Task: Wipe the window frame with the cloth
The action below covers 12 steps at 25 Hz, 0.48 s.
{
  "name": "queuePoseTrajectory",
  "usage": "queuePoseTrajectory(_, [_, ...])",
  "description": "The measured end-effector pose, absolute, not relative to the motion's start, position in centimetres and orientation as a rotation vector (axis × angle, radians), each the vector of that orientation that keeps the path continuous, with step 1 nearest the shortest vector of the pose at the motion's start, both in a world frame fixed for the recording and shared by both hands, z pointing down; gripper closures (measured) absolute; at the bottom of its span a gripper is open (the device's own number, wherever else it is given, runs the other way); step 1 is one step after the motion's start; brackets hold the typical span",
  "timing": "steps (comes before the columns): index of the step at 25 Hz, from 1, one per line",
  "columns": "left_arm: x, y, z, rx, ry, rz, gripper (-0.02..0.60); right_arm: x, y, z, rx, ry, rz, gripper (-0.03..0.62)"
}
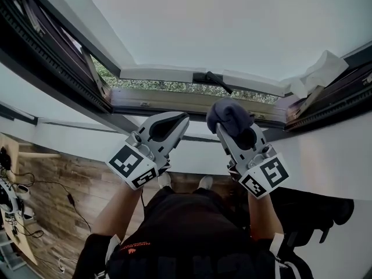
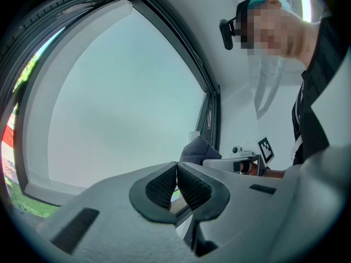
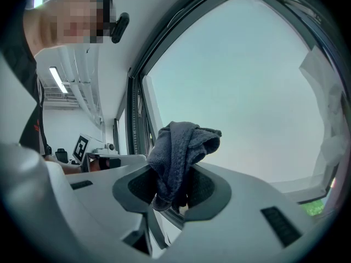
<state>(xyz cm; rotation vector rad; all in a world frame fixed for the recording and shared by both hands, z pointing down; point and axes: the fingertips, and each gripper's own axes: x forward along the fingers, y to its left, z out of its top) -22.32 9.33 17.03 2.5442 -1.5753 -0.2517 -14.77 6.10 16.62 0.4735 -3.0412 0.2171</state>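
- The cloth is dark blue-grey.
- The left tool and the right tool have pale grey shells and black ribbed pads.
- Each marker cube carries black-and-white square patterns.
- The window frame is dark grey, and its sash is white.
- The floor is brown with a wood grain.
- The foliage outside is green.

Big pale window pane, flat grey daylight through it. Dark window frame, bottom edge open a crack, greenery outside. White wall below it. Wood-plank floor at bottom left, black cables across it. Ceiling strip light lit. Dark shape at bottom right, possibly a chair.
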Motion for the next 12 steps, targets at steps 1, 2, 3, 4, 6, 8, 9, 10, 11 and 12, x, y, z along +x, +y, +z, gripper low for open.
queuePoseTrajectory(1, [-22.26,9.31,17.02,2.547,-1.573,-0.251,0.561,-14.75,6.12,16.65,0.474,-3.041,0.216,0.479])
queuePoseTrajectory(2, [-22.21,9.29,16.99,2.55,-1.571,-0.251,0.561,-14.73,6.13,16.66,0.475,-3.041,0.216,0.479])
queuePoseTrajectory(3, [-22.16,9.26,16.97,2.553,-1.568,-0.25,0.561,-14.72,6.14,16.67,0.476,-3.041,0.215,0.479])
queuePoseTrajectory(4, [-22.12,9.24,16.94,2.555,-1.566,-0.249,0.561,-14.71,6.13,16.67,0.477,-3.041,0.214,0.479])
queuePoseTrajectory(6, [-22.06,9.19,16.91,2.559,-1.561,-0.248,0.561,-14.71,6.13,16.66,0.479,-3.039,0.213,0.479])
queuePoseTrajectory(8, [-22.01,9.12,16.9,2.561,-1.558,-0.248,0.561,-14.76,6.13,16.69,0.477,-3.038,0.214,0.479])
queuePoseTrajectory(9, [-21.97,9.08,16.91,2.562,-1.556,-0.248,0.561,-14.79,6.13,16.73,0.476,-3.037,0.214,0.479])
queuePoseTrajectory(10, [-21.94,9.04,16.92,2.563,-1.554,-0.248,0.561,-14.83,6.14,16.77,0.475,-3.036,0.214,0.479])
queuePoseTrajectory(11, [-21.89,9.01,16.94,2.564,-1.552,-0.248,0.561,-14.87,6.14,16.81,0.473,-3.035,0.215,0.479])
queuePoseTrajectory(12, [-21.85,8.97,16.95,2.566,-1.55,-0.247,0.561,-14.91,6.15,16.86,0.472,-3.033,0.215,0.479])
